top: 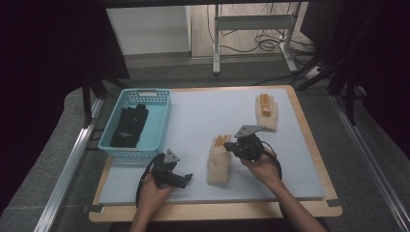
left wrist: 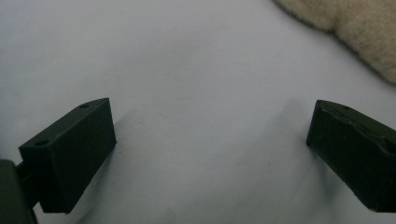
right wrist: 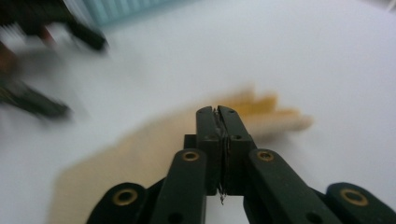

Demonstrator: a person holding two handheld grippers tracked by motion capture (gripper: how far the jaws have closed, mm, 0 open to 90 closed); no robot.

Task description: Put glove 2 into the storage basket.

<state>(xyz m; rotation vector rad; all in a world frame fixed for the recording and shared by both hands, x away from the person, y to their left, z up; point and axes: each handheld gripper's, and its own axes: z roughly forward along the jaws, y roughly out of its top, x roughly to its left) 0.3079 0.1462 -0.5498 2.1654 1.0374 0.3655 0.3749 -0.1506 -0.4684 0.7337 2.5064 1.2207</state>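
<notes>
Closest to the camera are the two hands at the near edge of the bench [top: 203,116], and I go from left to right, taking the near beige glove [top: 218,162] as my landmark.

Far to the left of this glove and behind it stands the blue basket [top: 145,92], with black gloves [top: 129,125] already inside. I judge that gloves are being collected there, so the basket stays within easy reach of both hands.

Just left of the glove, the left gripper [top: 186,179] rests low over the bench. Its jaws are spread wide, with nothing between them. In the left gripper view the fluffy edge of the glove [left wrist: 364,32] lies beyond the jaw on the right of that view, apart from it. It seems to wait for its turn.

The glove itself lies flat on the bench, its fingers pointing away from me.

At the far right end of the glove, by its fingers, is the right gripper [top: 229,145]. Its jaws are pressed together [right wrist: 217,112] above the blurred glove [right wrist: 140,154]. A thin thread shows between them, but I cannot tell whether fabric is really caught.

Well behind the glove, to the right, lies a second beige glove [top: 267,112], not yet touched.
</notes>
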